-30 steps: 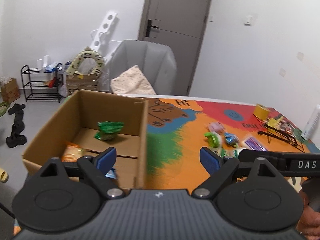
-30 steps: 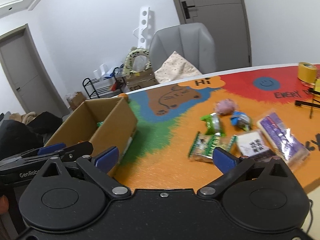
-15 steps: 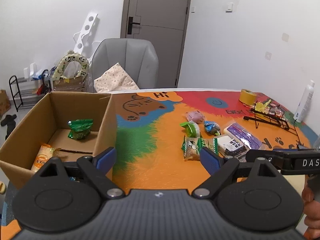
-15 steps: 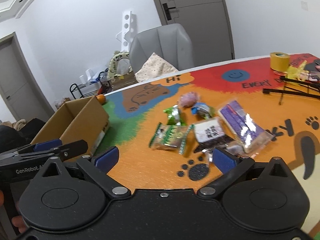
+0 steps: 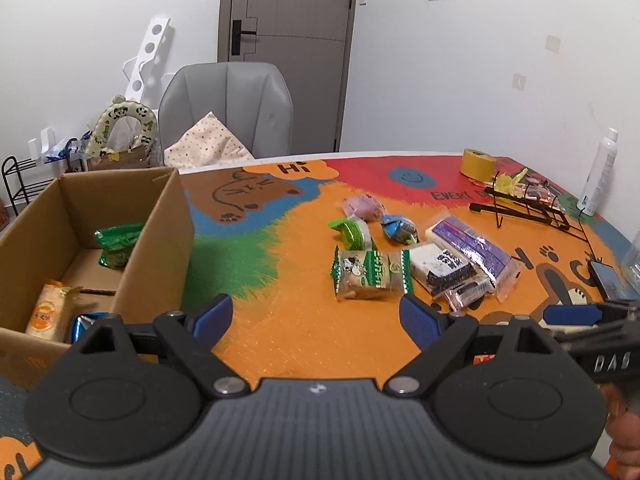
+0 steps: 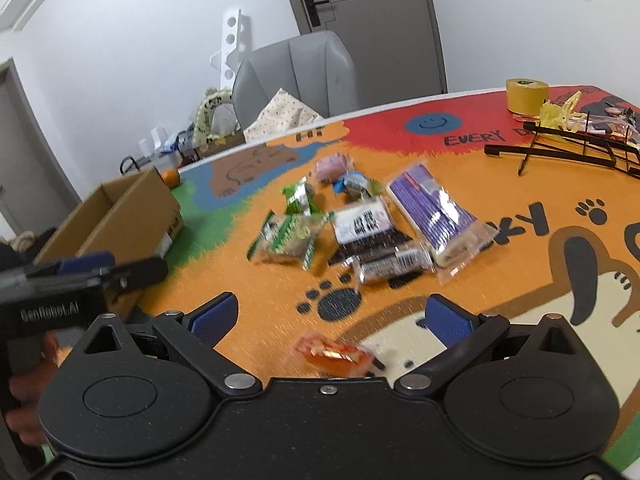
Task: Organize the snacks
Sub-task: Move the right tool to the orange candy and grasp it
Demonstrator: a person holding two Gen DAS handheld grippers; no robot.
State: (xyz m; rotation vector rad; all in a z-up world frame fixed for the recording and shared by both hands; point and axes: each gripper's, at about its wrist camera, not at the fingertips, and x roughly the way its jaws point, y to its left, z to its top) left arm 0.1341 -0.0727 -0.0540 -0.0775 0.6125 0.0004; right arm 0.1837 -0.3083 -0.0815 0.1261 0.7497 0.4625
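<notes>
From the left wrist, the left hand-held gripper (image 5: 316, 316) stands wide and empty above the desk (image 5: 304, 332); loose snacks (image 5: 404, 260) lie clustered ahead, with the cardboard box (image 5: 160, 240) to their left holding three packets. From the right wrist, the right hand-held gripper (image 6: 332, 314) gapes empty over an orange packet (image 6: 332, 356).

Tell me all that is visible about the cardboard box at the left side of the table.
The cardboard box is plain brown corrugated card, open at the top, with upright walls. It stands at the left edge of the colourful tablecloth, on its green and orange part. Inside, a green packet leans at the far end, and an orange packet and a blue wrapper lie nearer the camera. A seam runs across its floor. No gripper touches it.
</notes>
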